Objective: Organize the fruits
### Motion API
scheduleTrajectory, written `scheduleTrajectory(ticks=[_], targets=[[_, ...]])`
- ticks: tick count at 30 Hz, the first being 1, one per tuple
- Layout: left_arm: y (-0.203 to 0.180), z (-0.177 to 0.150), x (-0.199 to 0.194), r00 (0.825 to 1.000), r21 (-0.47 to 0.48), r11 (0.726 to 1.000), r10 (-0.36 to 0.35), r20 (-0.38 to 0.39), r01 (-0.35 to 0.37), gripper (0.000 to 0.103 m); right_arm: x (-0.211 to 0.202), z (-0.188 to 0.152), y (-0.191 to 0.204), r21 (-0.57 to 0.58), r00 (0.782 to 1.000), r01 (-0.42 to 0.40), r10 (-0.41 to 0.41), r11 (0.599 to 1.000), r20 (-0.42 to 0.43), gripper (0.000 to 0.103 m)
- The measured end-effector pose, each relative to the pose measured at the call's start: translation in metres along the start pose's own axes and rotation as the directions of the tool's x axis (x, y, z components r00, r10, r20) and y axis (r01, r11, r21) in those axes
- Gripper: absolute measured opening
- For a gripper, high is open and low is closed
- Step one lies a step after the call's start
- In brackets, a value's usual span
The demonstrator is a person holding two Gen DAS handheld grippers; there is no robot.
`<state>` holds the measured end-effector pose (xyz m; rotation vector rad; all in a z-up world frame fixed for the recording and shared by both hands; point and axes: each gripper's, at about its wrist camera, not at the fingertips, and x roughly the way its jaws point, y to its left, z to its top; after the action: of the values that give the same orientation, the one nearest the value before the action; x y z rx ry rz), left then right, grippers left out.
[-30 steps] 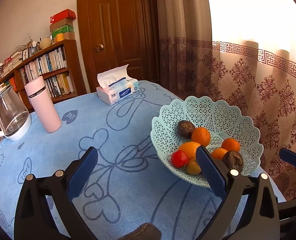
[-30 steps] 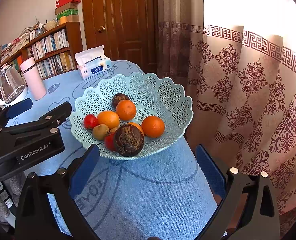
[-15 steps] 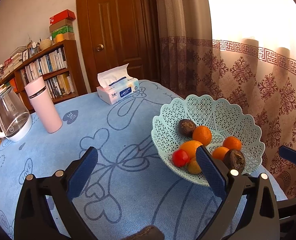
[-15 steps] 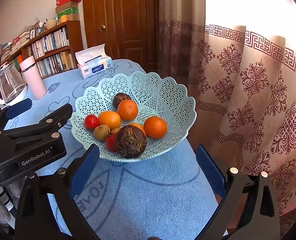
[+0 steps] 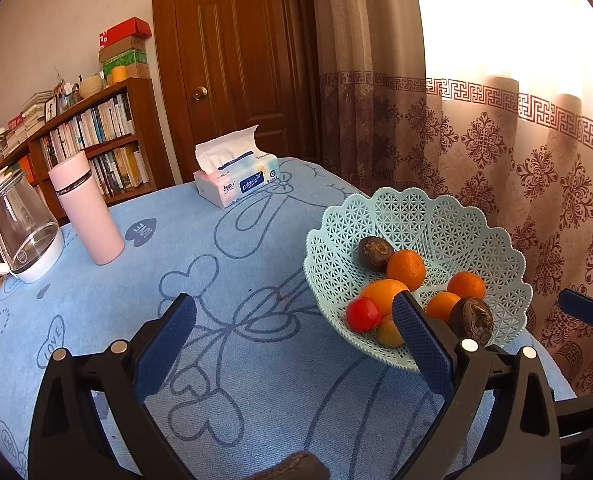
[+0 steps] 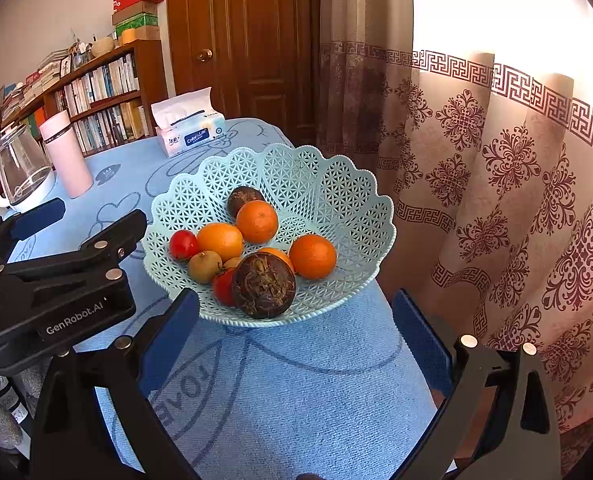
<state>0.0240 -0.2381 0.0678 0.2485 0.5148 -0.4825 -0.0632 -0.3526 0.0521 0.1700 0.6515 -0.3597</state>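
Note:
A pale green lattice fruit basket (image 6: 336, 184) stands near the right edge of the blue table; it also shows in the left wrist view (image 5: 436, 220). It holds several oranges (image 6: 257, 221), two red tomatoes (image 6: 183, 244), a small brown-green fruit (image 6: 204, 266) and two dark brown fruits (image 6: 264, 285). My right gripper (image 6: 296, 328) is open and empty, just in front of the basket. My left gripper (image 5: 296, 332) is open and empty, left of the basket, above the tablecloth; its black body shows in the right wrist view (image 6: 68, 280).
A tissue box (image 5: 236, 180) sits at the far side of the table. A pink flask (image 5: 88, 208) and a glass kettle (image 5: 18, 228) stand at the far left. A patterned curtain (image 6: 496, 200) hangs close behind the basket, past the table's right edge. A bookshelf (image 5: 96, 140) and door are behind.
Both grippers have drawn back slightly from the basket and stay open. The fruit has not moved.

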Motion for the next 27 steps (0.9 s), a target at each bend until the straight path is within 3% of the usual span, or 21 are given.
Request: scheduleTrajectory(ticks=[27], targets=[[0.0007,-0.0020,0.0011,1.000,0.003,1.000,-0.002,-0.001,0.002,0.098,0.0028,-0.0008,0.0022,-0.003,1.000,0.004,-0.004,1.000,-0.006,0.098]])
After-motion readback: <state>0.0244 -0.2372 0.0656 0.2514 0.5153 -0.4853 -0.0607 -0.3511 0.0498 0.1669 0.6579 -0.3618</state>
